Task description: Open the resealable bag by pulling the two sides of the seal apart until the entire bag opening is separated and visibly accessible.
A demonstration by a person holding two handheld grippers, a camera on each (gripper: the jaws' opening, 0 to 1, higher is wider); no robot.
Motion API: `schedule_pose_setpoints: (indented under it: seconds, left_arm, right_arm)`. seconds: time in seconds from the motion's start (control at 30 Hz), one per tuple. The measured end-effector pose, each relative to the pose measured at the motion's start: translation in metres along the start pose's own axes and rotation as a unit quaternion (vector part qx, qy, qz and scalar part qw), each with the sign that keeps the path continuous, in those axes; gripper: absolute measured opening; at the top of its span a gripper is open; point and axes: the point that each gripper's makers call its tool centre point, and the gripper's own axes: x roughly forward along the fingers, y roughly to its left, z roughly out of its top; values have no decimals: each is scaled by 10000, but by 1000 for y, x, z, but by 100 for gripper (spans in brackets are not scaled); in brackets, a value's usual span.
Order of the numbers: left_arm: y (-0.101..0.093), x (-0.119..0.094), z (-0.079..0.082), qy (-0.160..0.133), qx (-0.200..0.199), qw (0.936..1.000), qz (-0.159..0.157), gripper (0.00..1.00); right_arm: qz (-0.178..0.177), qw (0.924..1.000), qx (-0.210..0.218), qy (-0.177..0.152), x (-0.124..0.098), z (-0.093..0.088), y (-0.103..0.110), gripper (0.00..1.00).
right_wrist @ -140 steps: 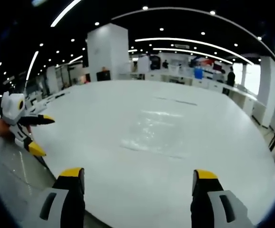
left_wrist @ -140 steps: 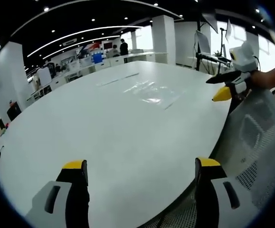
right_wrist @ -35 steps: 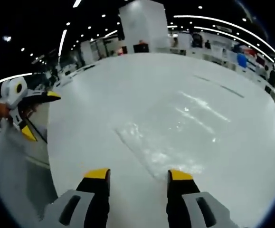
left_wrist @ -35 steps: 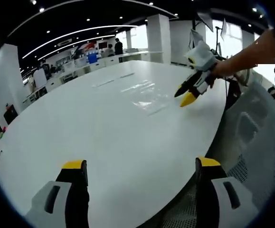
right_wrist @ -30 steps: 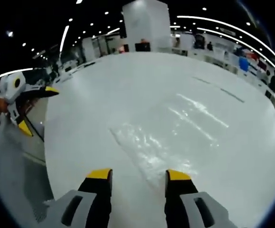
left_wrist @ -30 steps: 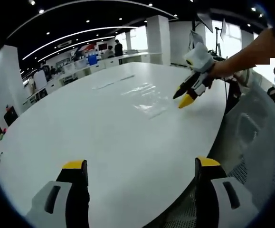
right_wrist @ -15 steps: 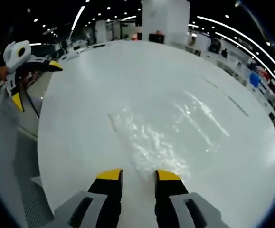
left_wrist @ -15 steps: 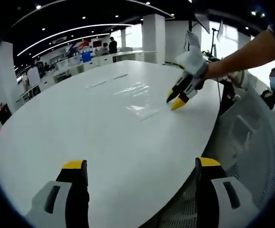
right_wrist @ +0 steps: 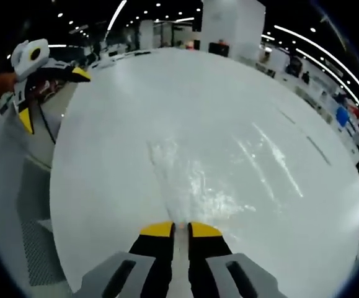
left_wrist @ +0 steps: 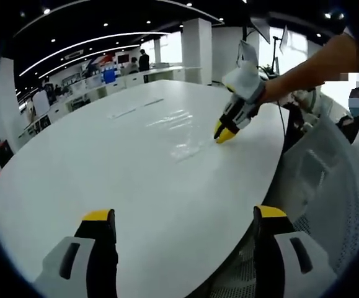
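The clear, crinkled plastic resealable bag lies flat on the smooth round white desk, its near edge now between the yellow-tipped jaws of the right hand-held gripper, which have narrowed to a sliver; contact is unclear. That suggests the first seal grip. The left hand-held gripper hangs wide open near the desk's edge.

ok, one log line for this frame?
stage: first grasp | right gripper: nearly closed at near edge of clear bag | left gripper: open, away from bag | bag: flat on white table, seal unopened
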Motion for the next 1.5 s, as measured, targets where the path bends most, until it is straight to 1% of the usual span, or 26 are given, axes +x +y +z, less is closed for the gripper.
schedule_pose_setpoints:
  seconds: [0.07,0.2,0.23,0.37,0.43,0.7,0.8,0.97,1.0,1.1,1.27,1.33,1.47,1.5]
  left_arm:
    - [-1,1,0,21,50,10000,-26,90]
    - [-1,3,3,23,130,9999,-78,89]
    - [-1,4,3,24,136,9999,-83,89]
    - [-2,5,7,32,250,9996,-149,89]
    - [-2,7,7,61,327,9993,-177,88]
    - [-3,11,7,123,481,9984,-257,86]
    - [-5,13,7,161,569,9978,-290,85]
    - [-6,18,8,198,698,9968,-334,83]
    - [-6,18,8,202,712,9967,-342,82]
    - [-11,24,12,227,946,9943,-443,78]
    - [-13,31,15,252,1069,9928,-478,71]
    - [-17,34,20,215,1242,9906,-526,67]
    - [-23,39,24,227,1561,9855,-622,60]
    - [-23,40,24,228,1595,9850,-620,57]
  right_arm:
    - [23,10000,-10,-4,0,0,1,0]
    - [70,9997,-220,42,0,2,5,0]
    - [106,9997,-214,62,0,1,6,0]
    - [255,9991,-340,23,-1,4,18,0]
    - [378,9988,-322,4,-2,5,24,0]
    - [808,9950,-559,-171,-13,17,48,0]
    - [1031,9923,-631,-272,-20,23,58,0]
    - [1257,9876,-892,-303,-29,29,69,0]
    - [1316,9865,-928,-311,-31,30,72,0]
    - [1461,9835,-1018,-313,-38,32,78,0]
    - [1606,9802,-1118,-299,-46,34,84,0]
    - [1685,9787,-1148,-260,-51,32,86,0]
    - [1812,9755,-1213,-299,-58,35,93,0]
    - [1817,9752,-1228,-300,-58,35,93,0]
